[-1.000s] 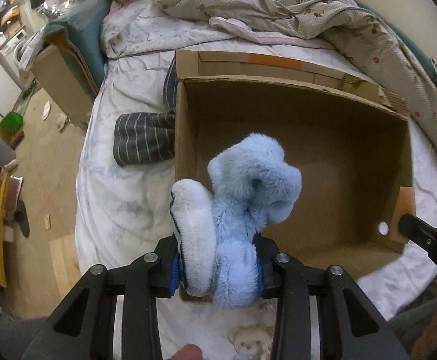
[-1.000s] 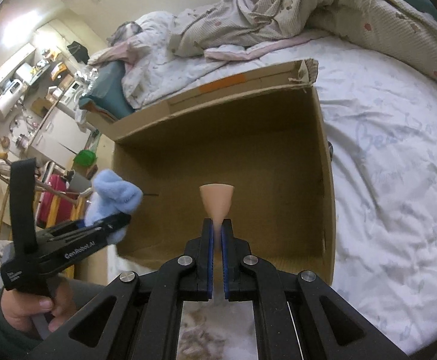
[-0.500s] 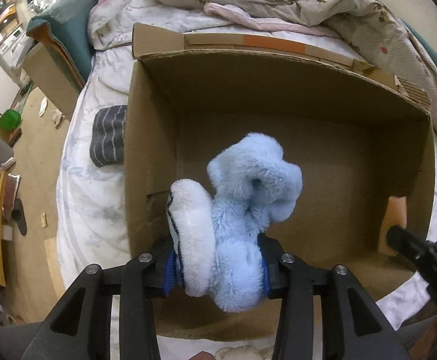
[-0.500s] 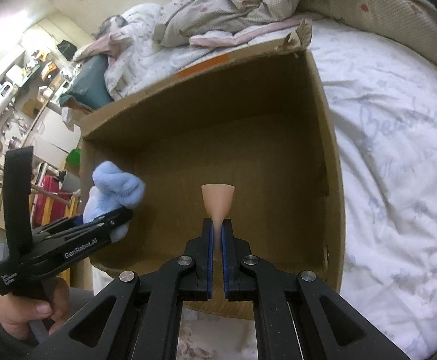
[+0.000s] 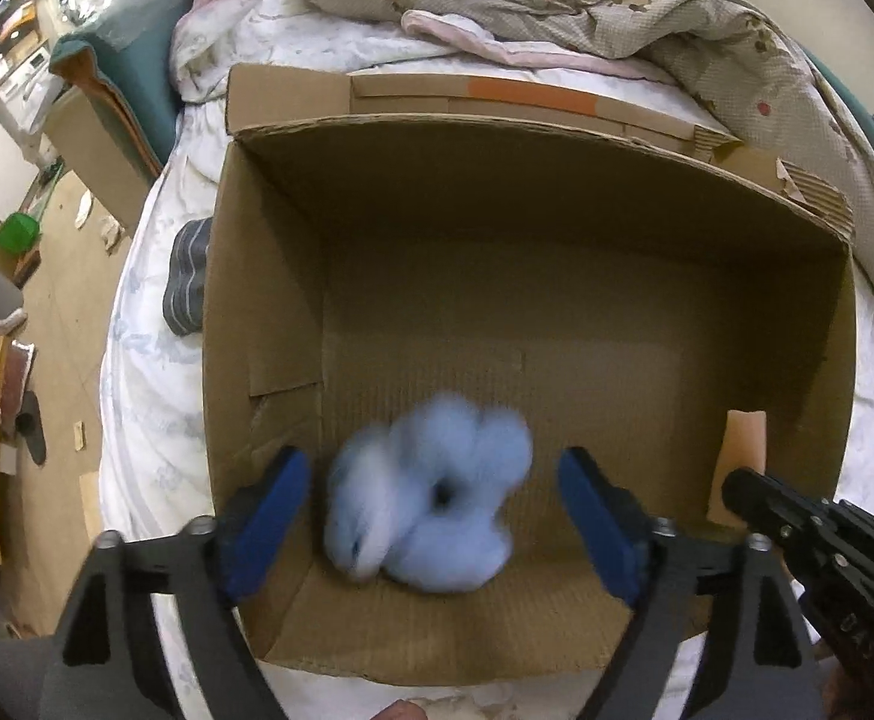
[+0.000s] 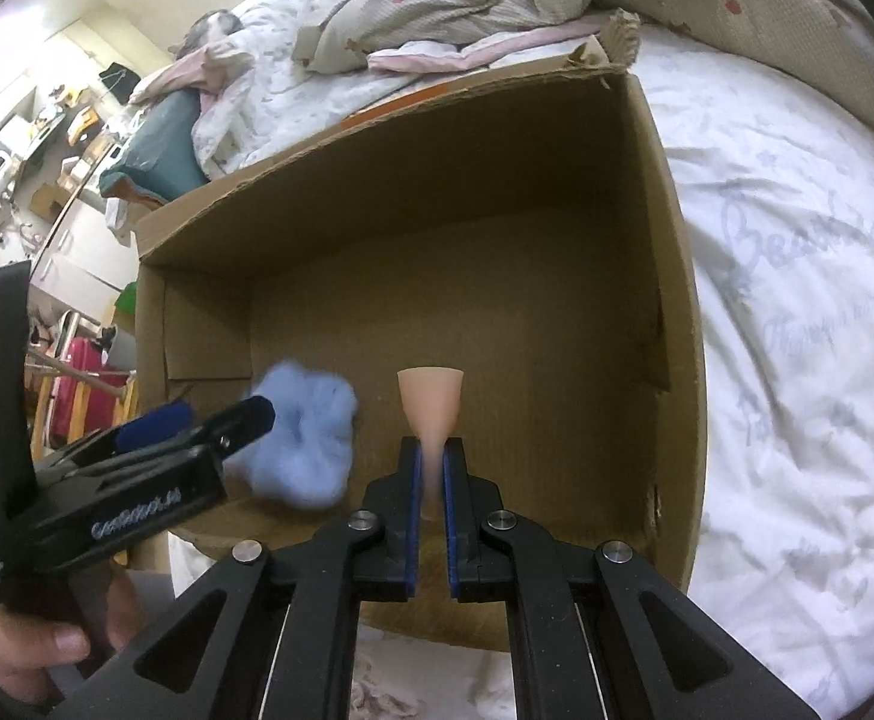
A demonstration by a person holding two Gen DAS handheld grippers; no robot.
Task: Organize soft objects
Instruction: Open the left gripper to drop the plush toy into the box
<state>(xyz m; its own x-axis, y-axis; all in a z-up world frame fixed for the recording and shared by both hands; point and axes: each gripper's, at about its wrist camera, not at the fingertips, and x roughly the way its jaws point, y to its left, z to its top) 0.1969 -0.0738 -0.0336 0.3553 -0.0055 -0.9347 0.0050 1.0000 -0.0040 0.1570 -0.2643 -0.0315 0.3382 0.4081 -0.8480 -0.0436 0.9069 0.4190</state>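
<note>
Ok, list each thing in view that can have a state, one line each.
left gripper: jaws have just been opening, now wide, clear of the toy.
blue plush toy: released, blurred, inside the box near its front left corner.
right gripper: jaws shut on the peach piece.
peach piece: held over the box, not let go yet.
cardboard box: open-topped, flaps folded out, on the bed.
striped grey cloth: outside the box, on the bed.

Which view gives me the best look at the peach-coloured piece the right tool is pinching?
The right wrist view: the peach piece stands centred, flaring out above the shut right tool, inside the cardboard box. The left wrist view shows only its edge near the box's right wall, partly behind that tool.
</note>
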